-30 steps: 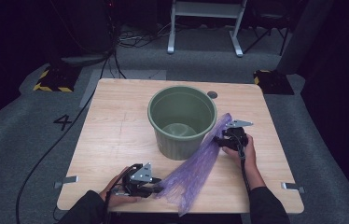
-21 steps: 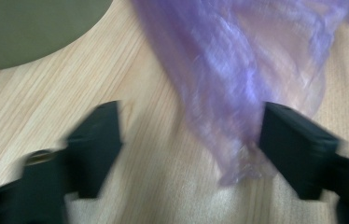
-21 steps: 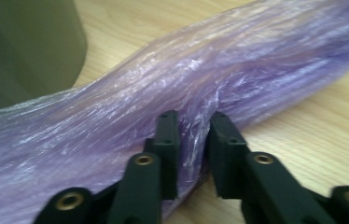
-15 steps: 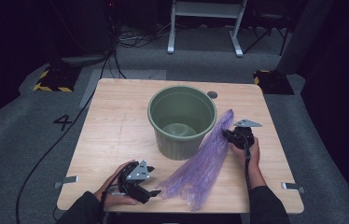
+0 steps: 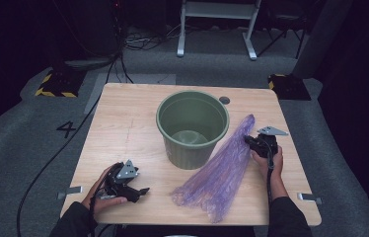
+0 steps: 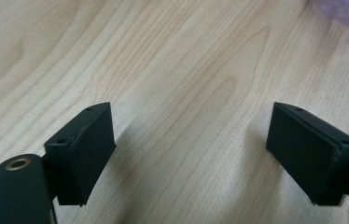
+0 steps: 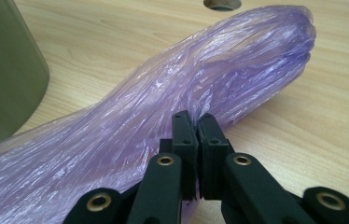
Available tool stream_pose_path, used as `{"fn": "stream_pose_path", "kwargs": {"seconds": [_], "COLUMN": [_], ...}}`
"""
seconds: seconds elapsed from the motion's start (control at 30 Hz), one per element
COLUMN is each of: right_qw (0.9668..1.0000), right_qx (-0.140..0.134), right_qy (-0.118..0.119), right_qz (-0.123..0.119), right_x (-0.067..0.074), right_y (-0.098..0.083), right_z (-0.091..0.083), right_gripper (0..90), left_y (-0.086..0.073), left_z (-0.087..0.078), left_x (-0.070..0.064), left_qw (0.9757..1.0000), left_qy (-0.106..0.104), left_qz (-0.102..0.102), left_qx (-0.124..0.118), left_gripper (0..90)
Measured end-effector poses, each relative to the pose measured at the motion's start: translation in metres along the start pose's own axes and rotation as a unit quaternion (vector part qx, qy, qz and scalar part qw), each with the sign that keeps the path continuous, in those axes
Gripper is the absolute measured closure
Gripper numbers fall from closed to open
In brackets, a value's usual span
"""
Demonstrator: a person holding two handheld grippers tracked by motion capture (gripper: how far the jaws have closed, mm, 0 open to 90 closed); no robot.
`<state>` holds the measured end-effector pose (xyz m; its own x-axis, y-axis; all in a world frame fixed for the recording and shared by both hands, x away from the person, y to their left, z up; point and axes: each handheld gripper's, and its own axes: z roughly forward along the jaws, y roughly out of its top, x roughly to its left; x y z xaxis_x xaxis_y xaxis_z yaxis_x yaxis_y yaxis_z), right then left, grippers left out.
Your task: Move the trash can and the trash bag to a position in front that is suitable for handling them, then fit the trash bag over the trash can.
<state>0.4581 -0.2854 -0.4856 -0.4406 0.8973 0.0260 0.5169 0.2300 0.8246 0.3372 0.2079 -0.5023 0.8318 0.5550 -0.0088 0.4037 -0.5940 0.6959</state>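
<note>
A crumpled purple plastic bag (image 5: 217,173) lies on the wooden table (image 5: 123,118), stretched from beside the green bucket (image 5: 192,123) toward the front edge. My right gripper (image 5: 247,140) is shut on the bag's far end, and in the right gripper view its jaws (image 7: 193,119) pinch a fold of the film (image 7: 163,98), with the bucket wall (image 7: 0,70) at the left. My left gripper (image 5: 143,190) rests low at the front left, apart from the bag. Its jaws (image 6: 193,126) have just been opening and stand wide over bare wood with nothing between them.
The bucket stands upright mid-table with a hollow inside. A small round hole (image 5: 224,100) sits in the tabletop behind it. Cables and a metal stand (image 5: 217,24) are on the dark floor beyond the table. Bare wood lies left of the bucket.
The left gripper has let go of the bag's near end and drawn away to the left. The bag's near end now lies slack on the table. The right gripper shifted slightly right with the far end.
</note>
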Motion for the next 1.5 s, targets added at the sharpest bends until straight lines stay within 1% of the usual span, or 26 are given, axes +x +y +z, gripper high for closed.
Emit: {"fn": "stream_pose_path", "kwargs": {"seconds": [0.1,0.17,0.23,0.37,0.5,0.77,0.83,0.97,1.07,1.13,1.17,1.23,1.27,1.3,1.33,1.4,1.5], "right_qw": [0.9999,0.9998,0.9995,0.9982,0.9973,0.9964,0.9959,0.9945,0.9934,0.9926,0.9921,0.9912,0.9908,0.9903,0.9898,0.9888,0.9865], "right_qx": [-0.009,-0.016,-0.025,-0.05,-0.06,-0.075,-0.08,-0.095,-0.104,-0.112,-0.116,-0.123,-0.125,-0.128,-0.131,-0.136,-0.147], "right_qy": [0.001,0.002,0.003,0.006,0.009,0.016,0.018,0.022,0.022,0.023,0.022,0.024,0.024,0.025,0.025,0.026,0.032], "right_qz": [-0.008,-0.013,-0.022,-0.033,-0.041,-0.036,-0.039,-0.037,-0.042,-0.04,-0.041,-0.041,-0.044,-0.047,-0.05,-0.056,-0.064], "right_x": [0.002,0.004,0.007,0.012,0.018,0.02,0.021,0.022,0.025,0.025,0.025,0.026,0.027,0.028,0.03,0.033,0.036], "right_y": [0.003,0.005,0.009,0.015,0.019,0.025,0.026,0.03,0.033,0.035,0.036,0.039,0.04,0.042,0.043,0.045,0.05], "right_z": [-0.003,-0.006,-0.01,-0.019,-0.024,-0.026,-0.027,-0.034,-0.039,-0.043,-0.045,-0.048,-0.05,-0.052,-0.054,-0.058,-0.065], "right_gripper": [88.2,88.2,88.2,88.2,88.3,88.6,88.6,88.7,88.7,88.7,88.7,88.7,88.7,88.7,88.7,88.8,88.8], "left_y": [-0.001,-0.001,-0.001,0.0,0.001,0.001,0.002,0.002,0.002,0.002,0.003,0.007,0.01,0.014,0.02,0.033,0.053], "left_z": [0.002,0.002,0.002,0.003,0.004,0.004,0.004,0.004,0.005,0.005,0.005,0.005,0.004,0.003,0.001,-0.003,-0.004], "left_x": [0.002,0.002,0.002,0.003,0.003,0.003,0.003,0.003,0.002,0.002,0.002,0.002,0.002,0.0,-0.004,-0.014,-0.031], "left_qw": [0.9999,0.9999,0.9999,0.9999,0.9999,0.9999,0.9999,0.9999,0.9999,0.9999,0.9999,0.9996,0.9993,0.999,0.9989,0.9987,0.9971], "left_qy": [-0.003,-0.003,-0.003,-0.002,-0.003,-0.001,-0.001,0.0,0.001,0.001,0.004,0.011,0.013,0.008,0.003,0.001,-0.023], "left_qz": [0.0,-0.001,-0.001,-0.001,0.0,-0.001,-0.001,-0.002,-0.003,-0.004,-0.009,-0.025,-0.033,-0.039,-0.034,-0.018,0.007], "left_qx": [-0.011,-0.01,-0.01,-0.01,-0.011,-0.011,-0.011,-0.011,-0.01,-0.01,-0.007,-0.005,-0.01,-0.021,-0.032,-0.048,-0.072], "left_gripper": [14.0,13.6,13.4,13.4,13.4,13.4,13.4,13.4,13.3,13.4,13.6,16.4,16.6,16.9,18.0,16.9,17.0]}}
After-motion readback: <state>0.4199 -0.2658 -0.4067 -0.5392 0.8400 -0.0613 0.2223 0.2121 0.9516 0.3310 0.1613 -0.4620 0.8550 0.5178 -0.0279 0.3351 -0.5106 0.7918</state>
